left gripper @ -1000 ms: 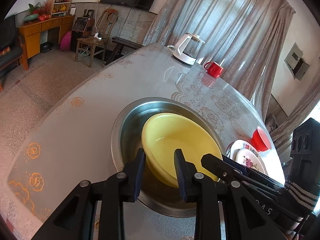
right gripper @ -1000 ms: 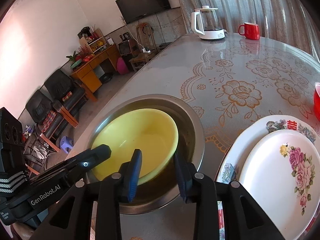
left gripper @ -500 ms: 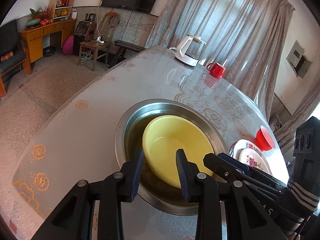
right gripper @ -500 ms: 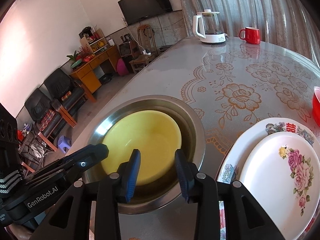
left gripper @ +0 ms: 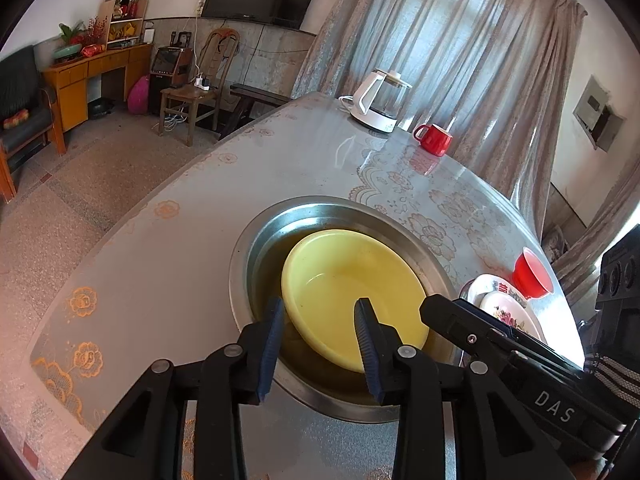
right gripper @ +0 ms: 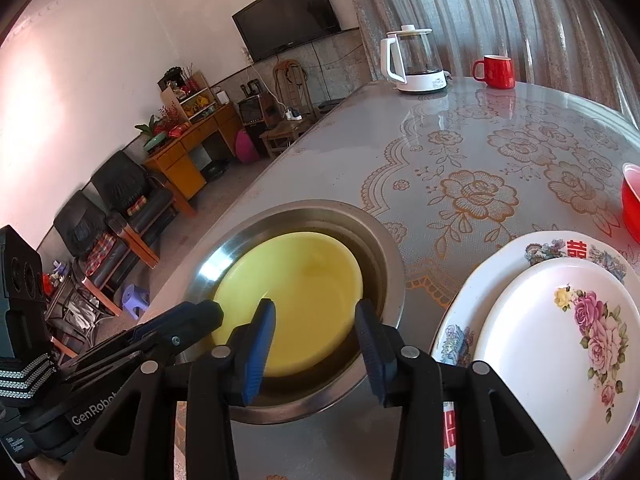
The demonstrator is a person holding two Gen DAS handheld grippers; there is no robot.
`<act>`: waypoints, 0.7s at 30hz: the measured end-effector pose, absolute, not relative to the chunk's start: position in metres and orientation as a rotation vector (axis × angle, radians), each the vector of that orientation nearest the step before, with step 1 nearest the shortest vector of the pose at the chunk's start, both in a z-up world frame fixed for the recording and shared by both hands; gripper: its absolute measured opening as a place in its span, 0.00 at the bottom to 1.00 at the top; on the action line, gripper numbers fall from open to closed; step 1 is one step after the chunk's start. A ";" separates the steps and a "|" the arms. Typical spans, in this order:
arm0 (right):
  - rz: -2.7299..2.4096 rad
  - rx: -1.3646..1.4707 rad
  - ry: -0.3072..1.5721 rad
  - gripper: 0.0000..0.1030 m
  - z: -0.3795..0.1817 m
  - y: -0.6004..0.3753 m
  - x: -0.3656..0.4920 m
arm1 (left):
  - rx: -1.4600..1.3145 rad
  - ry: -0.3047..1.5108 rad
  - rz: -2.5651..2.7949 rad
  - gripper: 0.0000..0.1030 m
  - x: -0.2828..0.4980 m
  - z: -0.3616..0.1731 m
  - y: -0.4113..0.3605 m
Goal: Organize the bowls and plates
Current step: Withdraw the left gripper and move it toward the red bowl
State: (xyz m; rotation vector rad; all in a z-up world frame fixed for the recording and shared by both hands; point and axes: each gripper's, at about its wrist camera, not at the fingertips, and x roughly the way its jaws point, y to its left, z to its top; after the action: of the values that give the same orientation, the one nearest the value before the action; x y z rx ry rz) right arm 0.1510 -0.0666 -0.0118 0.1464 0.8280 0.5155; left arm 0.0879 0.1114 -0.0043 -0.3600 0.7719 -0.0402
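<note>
Since I've backed both grippers off, yellow bowl (left gripper: 352,292) sits nested in steel basin (left gripper: 256,240); left gripper (left gripper: 320,344) and right gripper (right gripper: 316,348) fingers spread, empty; red bowl (left gripper: 530,274) beside basin next.

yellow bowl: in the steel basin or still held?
In. The yellow bowl sits inside the steel basin; both grippers, left and right, are open and empty.

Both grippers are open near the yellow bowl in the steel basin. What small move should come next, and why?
Probably swing the right gripper toward the red bowl beside the stacked plates. The yellow bowl already sits inside the steel basin, both grippers are open and empty, and the red bowl stands alone.
</note>
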 end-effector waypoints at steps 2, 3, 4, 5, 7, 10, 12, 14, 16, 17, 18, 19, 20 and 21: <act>0.524 0.167 0.818 0.51 -0.010 -0.070 0.149 | -0.353 0.765 -0.044 0.36 0.087 -0.002 0.109; 0.525 0.176 0.813 0.55 -0.008 -0.072 0.148 | -0.348 0.763 -0.045 0.36 0.086 -0.001 0.108; 0.523 0.182 0.807 0.56 -0.007 -0.074 0.147 | -0.344 0.762 -0.045 0.36 0.086 0.000 0.107; 0.520 0.187 0.801 0.56 -0.006 -0.076 0.146 | -0.341 0.760 -0.047 0.36 0.085 0.001 0.106; 0.516 0.205 0.789 0.56 -0.003 -0.082 0.144 | -0.336 0.758 -0.049 0.36 0.084 0.002 0.104; 0.509 0.227 0.782 0.56 0.000 -0.090 0.143 | -0.319 0.757 -0.057 0.36 0.083 0.004 0.099; 0.500 0.244 0.776 0.56 0.001 -0.097 0.141 | -0.303 0.752 -0.061 0.37 0.081 0.005 0.095; 0.488 0.259 0.768 0.56 0.002 -0.105 0.140 | -0.288 0.748 -0.068 0.39 0.080 0.008 0.091; 0.473 0.276 0.763 0.56 0.002 -0.115 0.140 | -0.278 0.744 -0.080 0.41 0.079 0.010 0.087; 0.465 0.286 0.761 0.56 0.002 -0.120 0.140 | -0.271 0.745 -0.085 0.41 0.080 0.011 0.084; 0.455 0.297 0.759 0.56 0.002 -0.126 0.140 | -0.265 0.744 -0.089 0.41 0.080 0.012 0.082; 0.446 0.307 0.756 0.56 0.002 -0.131 0.139 | -0.259 0.743 -0.093 0.41 0.080 0.013 0.080; 0.437 0.316 0.753 0.56 0.003 -0.137 0.139 | -0.252 0.743 -0.099 0.41 0.079 0.014 0.076; 0.427 0.324 0.749 0.56 0.003 -0.143 0.138 | -0.245 0.743 -0.105 0.41 0.079 0.014 0.073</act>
State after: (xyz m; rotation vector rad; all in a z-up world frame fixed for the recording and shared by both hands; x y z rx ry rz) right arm 0.1380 -0.1426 0.0030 0.3245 0.7491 0.4273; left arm 0.0789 0.0726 0.0144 -0.2445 0.7434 -0.1048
